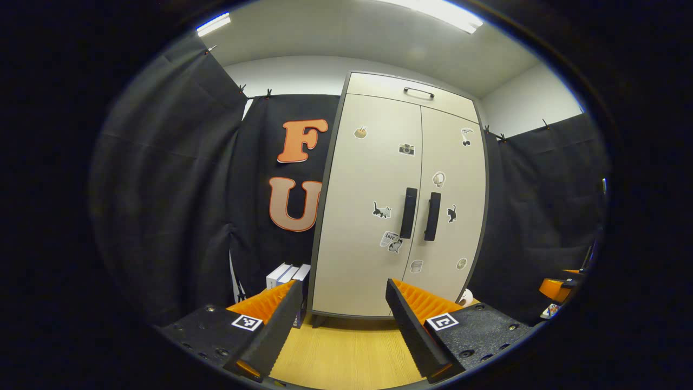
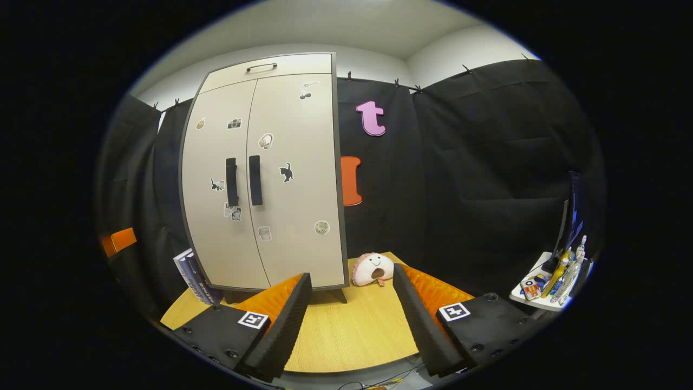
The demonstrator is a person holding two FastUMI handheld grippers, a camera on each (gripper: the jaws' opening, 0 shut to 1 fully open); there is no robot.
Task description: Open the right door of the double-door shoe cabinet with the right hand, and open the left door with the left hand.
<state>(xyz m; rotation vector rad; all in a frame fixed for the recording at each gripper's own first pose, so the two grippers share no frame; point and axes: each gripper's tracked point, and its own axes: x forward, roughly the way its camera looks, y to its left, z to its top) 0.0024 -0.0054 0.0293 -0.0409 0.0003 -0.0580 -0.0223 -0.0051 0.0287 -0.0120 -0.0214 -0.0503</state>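
The double-door shoe cabinet (image 1: 400,200) stands upright at the far side of the wooden tabletop (image 1: 346,352), both doors closed and flush with each other. The left door (image 1: 368,216) and the right door (image 1: 452,216) meet at a narrow vertical seam, and each carries a dark vertical handle beside that seam: the left handle (image 1: 408,213) and the right handle (image 1: 432,216) sit just beside one another at mid height. Small stickers dot both doors. Above the doors runs a drawer front with a thin bar pull (image 1: 418,92).

In the left gripper view, the left gripper (image 1: 344,330) hovers over the near tabletop, well apart from the cabinet, jaws spread wide with nothing between them. It faces the left door, roughly in line with the handles above.

In the right gripper view, the right gripper (image 2: 352,325) also hangs over the near tabletop, jaws spread and empty, well short of the cabinet. From here the cabinet sits to the left, and its right bottom corner lies beyond the gap in the jaws.

A stack of books (image 2: 190,275) leans against the cabinet's left side. A plush toy (image 2: 372,269) with a smiling face rests on the tabletop just to the right of the cabinet. Far to the right a small shelf (image 2: 536,300) holds assorted small items.
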